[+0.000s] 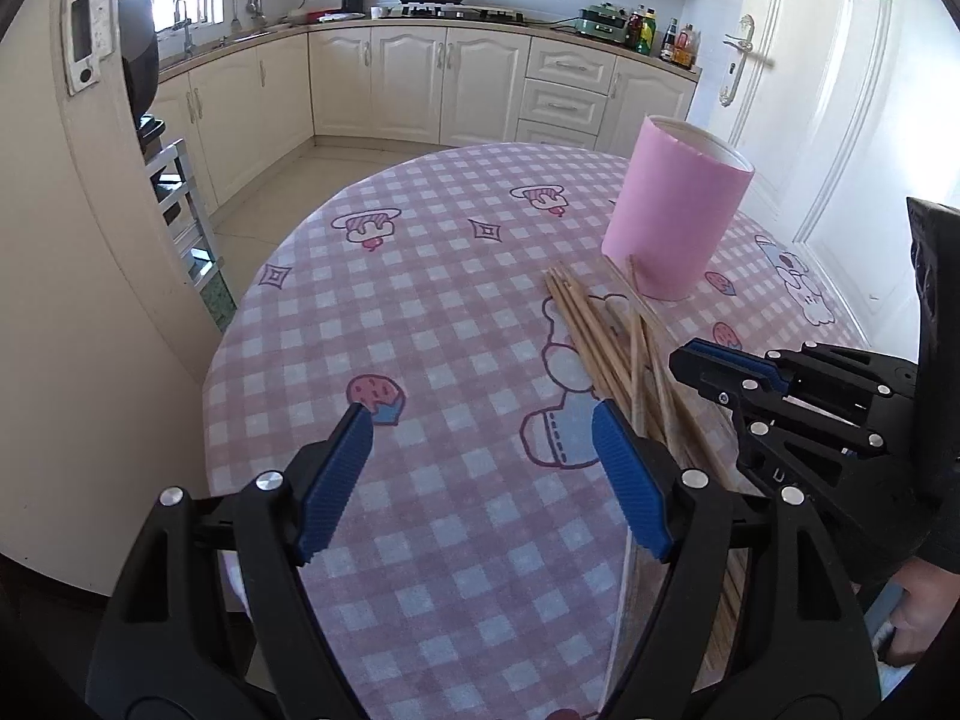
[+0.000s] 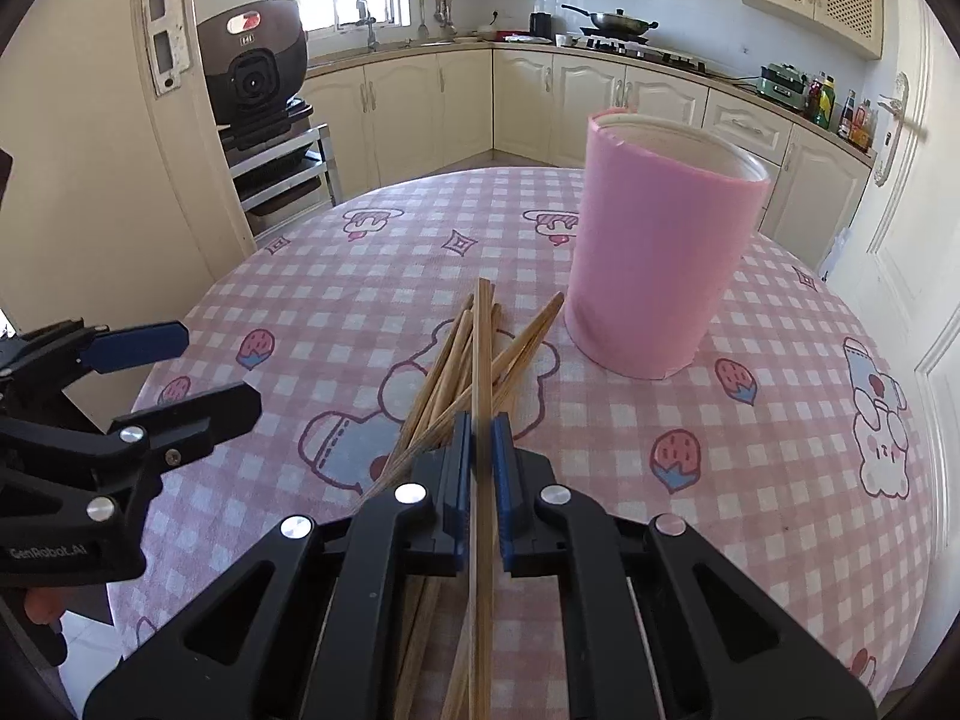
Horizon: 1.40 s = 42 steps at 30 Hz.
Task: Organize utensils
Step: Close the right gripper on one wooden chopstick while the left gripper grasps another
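A pile of several wooden chopsticks (image 1: 600, 336) (image 2: 444, 372) lies on the round table's pink checked cloth (image 1: 420, 300). Just beyond it stands an upright pink cylindrical holder (image 1: 678, 210) (image 2: 654, 252), open at the top. My right gripper (image 2: 482, 426) (image 1: 681, 363) sits over the near end of the pile, shut on one chopstick (image 2: 482, 348) that points toward the holder. To the left of the pile my left gripper (image 1: 480, 420) (image 2: 216, 369) is open above the cloth with nothing between its pads.
The table's left edge (image 1: 240, 324) drops to a tiled floor. A rice cooker (image 2: 252, 66) on a metal rack (image 2: 282, 168) stands at the left. Cream cabinets (image 1: 420, 84) line the back wall, and a white door (image 1: 840, 120) is at the right.
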Each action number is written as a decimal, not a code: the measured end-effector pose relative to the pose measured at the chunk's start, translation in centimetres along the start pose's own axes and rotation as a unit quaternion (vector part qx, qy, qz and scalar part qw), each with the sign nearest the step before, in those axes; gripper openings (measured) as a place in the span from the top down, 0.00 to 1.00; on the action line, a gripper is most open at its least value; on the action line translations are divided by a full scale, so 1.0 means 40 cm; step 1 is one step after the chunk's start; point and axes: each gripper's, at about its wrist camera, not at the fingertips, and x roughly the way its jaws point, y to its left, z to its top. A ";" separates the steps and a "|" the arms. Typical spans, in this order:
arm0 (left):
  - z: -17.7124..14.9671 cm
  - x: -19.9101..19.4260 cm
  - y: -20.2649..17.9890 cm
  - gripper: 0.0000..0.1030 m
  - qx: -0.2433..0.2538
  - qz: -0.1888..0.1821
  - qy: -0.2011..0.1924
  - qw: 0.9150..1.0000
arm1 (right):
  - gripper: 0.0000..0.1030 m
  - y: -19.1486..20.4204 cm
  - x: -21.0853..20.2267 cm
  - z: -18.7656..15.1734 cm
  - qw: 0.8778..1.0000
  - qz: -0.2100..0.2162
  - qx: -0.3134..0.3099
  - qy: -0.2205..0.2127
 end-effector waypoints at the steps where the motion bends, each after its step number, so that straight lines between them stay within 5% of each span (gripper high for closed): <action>1: 0.003 0.006 -0.012 0.27 0.005 -0.007 0.002 1.000 | 0.94 -0.003 -0.007 0.004 1.000 -0.002 0.003 -0.005; 9: 0.045 0.085 -0.106 0.28 0.044 -0.034 0.032 0.998 | 0.94 -0.078 -0.051 -0.020 0.999 -0.015 0.033 -0.018; 22: 0.065 0.165 -0.145 0.52 0.072 -0.014 0.067 0.995 | 0.94 -0.105 -0.039 -0.032 0.999 0.002 0.046 -0.014; 27: 0.075 0.181 -0.149 0.71 0.067 -0.041 0.081 0.994 | 0.94 -0.106 -0.028 -0.024 0.999 0.010 0.046 -0.010; 33: 0.087 0.192 -0.152 0.76 0.065 -0.049 0.085 0.993 | 0.94 -0.111 -0.009 -0.012 0.999 0.013 0.044 0.010; 34: 0.089 0.190 -0.149 0.84 0.062 -0.051 0.083 0.993 | 0.93 -0.112 -0.006 -0.008 0.999 0.012 0.044 0.012; 38: 0.096 0.178 -0.135 0.88 0.062 -0.053 0.081 0.993 | 0.91 -0.114 0.012 0.009 0.998 0.020 0.046 0.027; 42: 0.100 0.176 -0.116 0.88 0.057 -0.052 0.082 0.994 | 0.75 -0.106 0.047 0.027 0.998 0.009 0.026 0.063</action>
